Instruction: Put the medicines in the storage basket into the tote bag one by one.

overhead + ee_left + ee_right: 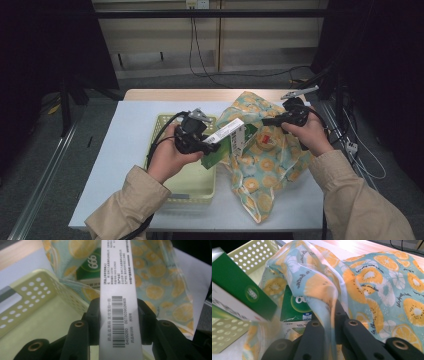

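A: What do you see from the high view?

B: A person sits at a desk [125, 145] with a white top. The left tool [210, 146] is closed on a long green and white box [226, 134]. The box sits tilted, between a pale yellow basket [200, 187] and a blue bag with orange slices [260, 165] on it. The far end of the box is at the bag's open mouth.

A: And the other hand?

B: The right tool [267, 121] is at the top edge of the bag. It holds that edge up, so the bag stays open. Something round and yellow with a red spot [265, 141] is inside the bag.

A: What does the left gripper view show?

B: The two black jaws are shut on the box [118, 302], one on each side. The white side of the box faces the camera, with a barcode and small print. Past it is the bag [160, 290], and a green carton [91, 270] peeks out of it. The basket [37, 295] with its round holes is at the left.

A: And the right gripper view?

B: The jaws pinch the thin edge of the bag [332, 297] between them. The green carton [295, 305] is inside the bag. The long box [239, 290] shows at the left, and a corner of the basket [254, 252] is behind it.
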Motion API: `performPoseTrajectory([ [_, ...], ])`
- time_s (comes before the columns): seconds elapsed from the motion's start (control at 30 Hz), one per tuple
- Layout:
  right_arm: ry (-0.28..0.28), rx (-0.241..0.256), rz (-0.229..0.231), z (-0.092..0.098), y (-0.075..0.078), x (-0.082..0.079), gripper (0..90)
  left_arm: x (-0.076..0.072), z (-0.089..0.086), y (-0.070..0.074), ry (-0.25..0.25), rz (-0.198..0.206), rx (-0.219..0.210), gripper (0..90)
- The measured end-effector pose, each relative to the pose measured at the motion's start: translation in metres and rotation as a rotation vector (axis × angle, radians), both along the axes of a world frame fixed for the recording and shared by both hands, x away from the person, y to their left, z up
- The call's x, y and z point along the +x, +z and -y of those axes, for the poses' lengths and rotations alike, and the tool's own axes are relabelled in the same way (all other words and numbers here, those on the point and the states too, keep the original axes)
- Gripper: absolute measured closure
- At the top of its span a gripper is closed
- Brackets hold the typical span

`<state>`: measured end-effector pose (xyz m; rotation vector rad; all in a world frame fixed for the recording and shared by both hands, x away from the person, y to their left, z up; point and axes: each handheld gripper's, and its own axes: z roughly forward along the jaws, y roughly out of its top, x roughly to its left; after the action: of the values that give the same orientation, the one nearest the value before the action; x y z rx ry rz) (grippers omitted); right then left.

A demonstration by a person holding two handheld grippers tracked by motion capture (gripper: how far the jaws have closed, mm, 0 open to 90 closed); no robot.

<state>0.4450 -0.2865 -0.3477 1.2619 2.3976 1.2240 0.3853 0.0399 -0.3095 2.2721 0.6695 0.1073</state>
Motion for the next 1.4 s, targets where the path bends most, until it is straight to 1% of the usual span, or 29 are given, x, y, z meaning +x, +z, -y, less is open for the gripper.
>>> performPoseTrajectory([
  [0.07, -0.002, 0.001, -0.001, 0.001, 0.000, 0.000, 89.4, 0.000, 0.002, 0.001, -0.001, 0.001, 0.012, 62.6],
  [0.13, -0.003, 0.000, 0.002, 0.001, 0.000, 0.000, 89.4, -0.001, 0.004, 0.003, -0.020, -0.010, 0.018, 62.6],
  [0.23, -0.007, 0.003, 0.006, 0.003, 0.002, -0.001, 89.3, -0.004, 0.007, 0.005, -0.038, -0.009, 0.048, 62.6],
  [0.27, -0.008, 0.006, 0.006, 0.004, 0.002, -0.001, 89.3, -0.005, 0.009, 0.005, -0.036, -0.011, 0.045, 62.7],
  [0.3, -0.011, 0.005, 0.007, 0.004, 0.003, -0.001, 89.3, -0.005, 0.010, 0.006, -0.046, -0.015, 0.052, 62.6],
  [0.37, -0.014, 0.008, 0.012, 0.006, 0.004, -0.001, 89.3, -0.006, 0.013, 0.006, -0.049, -0.023, 0.035, 62.6],
  [0.57, -0.013, 0.007, 0.014, 0.007, 0.005, -0.002, 89.3, -0.008, 0.033, 0.005, -0.064, -0.033, 0.014, 62.6],
  [0.6, -0.012, 0.010, 0.014, 0.007, 0.005, -0.002, 89.3, -0.008, 0.038, 0.005, -0.075, -0.034, 0.017, 62.7],
  [0.63, -0.010, 0.008, 0.012, 0.006, 0.006, -0.002, 89.3, -0.008, 0.042, 0.004, -0.080, -0.041, 0.010, 62.6],
  [0.67, -0.008, 0.007, 0.013, 0.005, 0.006, -0.002, 89.3, -0.009, 0.049, 0.003, -0.095, -0.043, 0.012, 62.6],
  [0.73, -0.007, 0.009, 0.016, 0.004, 0.007, -0.002, 89.3, -0.011, 0.059, -0.001, -0.109, -0.039, 0.022, 62.6],
  [0.77, -0.007, 0.010, 0.016, 0.004, 0.008, -0.002, 89.3, -0.011, 0.066, -0.004, -0.112, -0.039, 0.031, 62.6],
  [0.83, -0.006, 0.006, 0.018, 0.004, 0.008, -0.003, 89.3, -0.009, 0.074, -0.010, -0.116, -0.044, 0.042, 62.6],
  [0.87, -0.005, 0.006, 0.018, 0.004, 0.008, -0.003, 89.3, -0.007, 0.079, -0.014, -0.115, -0.044, 0.053, 62.6],
  [0.93, -0.008, 0.006, 0.016, 0.004, 0.008, -0.003, 89.3, -0.004, 0.087, -0.020, -0.111, -0.055, 0.053, 62.6],
  [1.03, -0.009, 0.009, 0.020, 0.005, 0.009, -0.003, 89.3, 0.000, 0.095, -0.029, -0.091, -0.051, 0.059, 62.6],
  [1.1, -0.008, 0.008, 0.019, 0.006, 0.010, -0.004, 89.3, 0.004, 0.099, -0.036, -0.074, -0.064, 0.059, 62.6],
  [1.17, -0.010, 0.006, 0.022, 0.006, 0.011, -0.004, 89.3, 0.008, 0.101, -0.042, -0.058, -0.064, 0.066, 62.6],
  [1.23, -0.012, 0.010, 0.022, 0.007, 0.011, -0.005, 89.3, 0.011, 0.102, -0.046, -0.047, -0.073, 0.057, 62.6],
  [1.3, -0.010, 0.008, 0.023, 0.007, 0.011, -0.005, 89.3, 0.013, 0.103, -0.049, -0.034, -0.067, 0.055, 62.6],
  [1.4, -0.012, 0.009, 0.023, 0.008, 0.011, -0.005, 89.3, 0.015, 0.107, -0.053, -0.027, -0.071, 0.052, 62.6],
])
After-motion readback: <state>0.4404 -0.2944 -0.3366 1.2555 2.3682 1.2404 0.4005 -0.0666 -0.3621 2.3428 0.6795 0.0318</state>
